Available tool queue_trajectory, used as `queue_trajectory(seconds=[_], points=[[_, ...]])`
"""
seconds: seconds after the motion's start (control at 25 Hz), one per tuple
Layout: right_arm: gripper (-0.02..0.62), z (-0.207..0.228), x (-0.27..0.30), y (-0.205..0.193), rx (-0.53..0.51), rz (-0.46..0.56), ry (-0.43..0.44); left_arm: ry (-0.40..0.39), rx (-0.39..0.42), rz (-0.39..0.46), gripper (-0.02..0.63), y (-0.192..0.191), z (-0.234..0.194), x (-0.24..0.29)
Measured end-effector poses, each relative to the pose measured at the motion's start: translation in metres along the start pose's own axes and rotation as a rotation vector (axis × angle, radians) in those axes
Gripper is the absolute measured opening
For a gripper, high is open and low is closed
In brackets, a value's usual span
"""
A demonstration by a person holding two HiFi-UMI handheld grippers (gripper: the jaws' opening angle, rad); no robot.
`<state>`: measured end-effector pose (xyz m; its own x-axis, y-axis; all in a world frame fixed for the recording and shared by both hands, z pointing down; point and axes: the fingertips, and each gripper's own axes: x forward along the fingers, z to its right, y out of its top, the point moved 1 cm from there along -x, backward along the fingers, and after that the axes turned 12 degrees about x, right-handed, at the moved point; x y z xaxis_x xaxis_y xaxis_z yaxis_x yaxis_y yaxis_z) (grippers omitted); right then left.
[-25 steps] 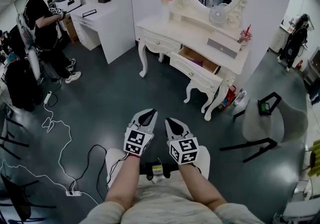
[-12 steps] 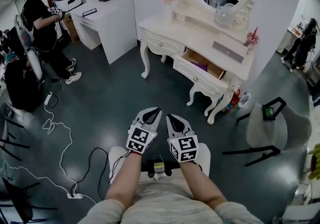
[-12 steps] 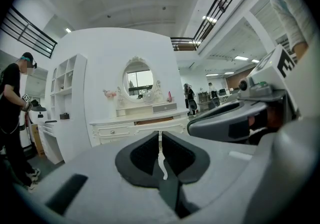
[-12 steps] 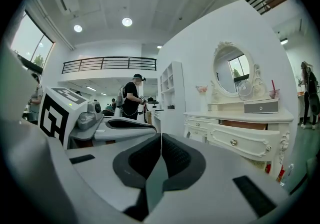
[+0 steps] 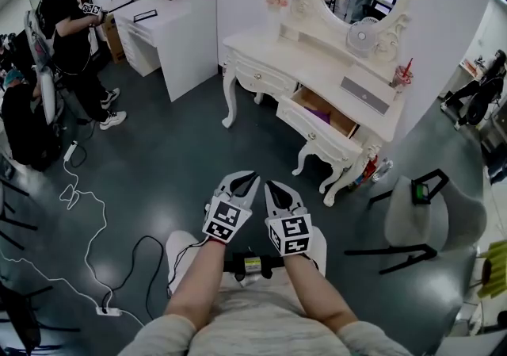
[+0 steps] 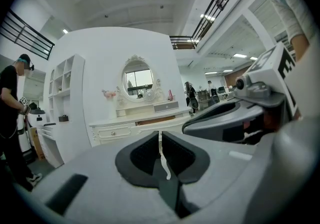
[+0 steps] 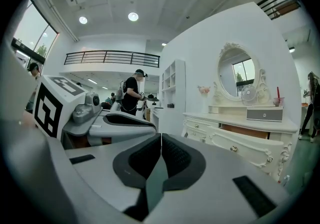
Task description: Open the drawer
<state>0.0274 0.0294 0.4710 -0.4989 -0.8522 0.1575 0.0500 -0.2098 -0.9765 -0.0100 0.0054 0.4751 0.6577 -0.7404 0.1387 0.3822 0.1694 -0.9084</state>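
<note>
A white dressing table with an oval mirror stands ahead against the wall. Its right drawer is pulled out, showing a wooden inside with something purple in it; the left drawer is pushed in. My left gripper and right gripper are held side by side over the dark floor, well short of the table, both shut with nothing between the jaws. In the left gripper view the table lies straight ahead; the right gripper view has the open drawer to the right.
A grey chair stands right of the table, with bottles on the floor by the table leg. A white desk and a person in black are at the left. Cables trail over the floor at lower left.
Both grippers have moved forward together towards the dressing table, which now sits a little closer and more central. Their jaws stayed shut.
</note>
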Motion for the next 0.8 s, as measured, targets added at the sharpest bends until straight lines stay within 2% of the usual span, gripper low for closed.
queue_trajectory(seconds=[0.16,0.36,0.6,0.8], points=[[0.011,0.003,-0.002,-0.004,0.003,-0.013,-0.011,-0.030,0.031,-0.018,0.031,-0.002,0.009,0.007],[0.009,0.006,-0.009,0.009,0.006,0.040,-0.018,-0.093,0.088,-0.020,0.031,0.003,0.026,0.014],[0.010,0.014,0.001,0.015,0.047,0.067,-0.006,-0.068,0.038,-0.036,0.031,-0.009,0.010,0.020],[0.010,0.018,0.014,0.020,0.047,0.081,-0.001,-0.015,-0.009,-0.004,0.031,-0.005,-0.017,0.023]])
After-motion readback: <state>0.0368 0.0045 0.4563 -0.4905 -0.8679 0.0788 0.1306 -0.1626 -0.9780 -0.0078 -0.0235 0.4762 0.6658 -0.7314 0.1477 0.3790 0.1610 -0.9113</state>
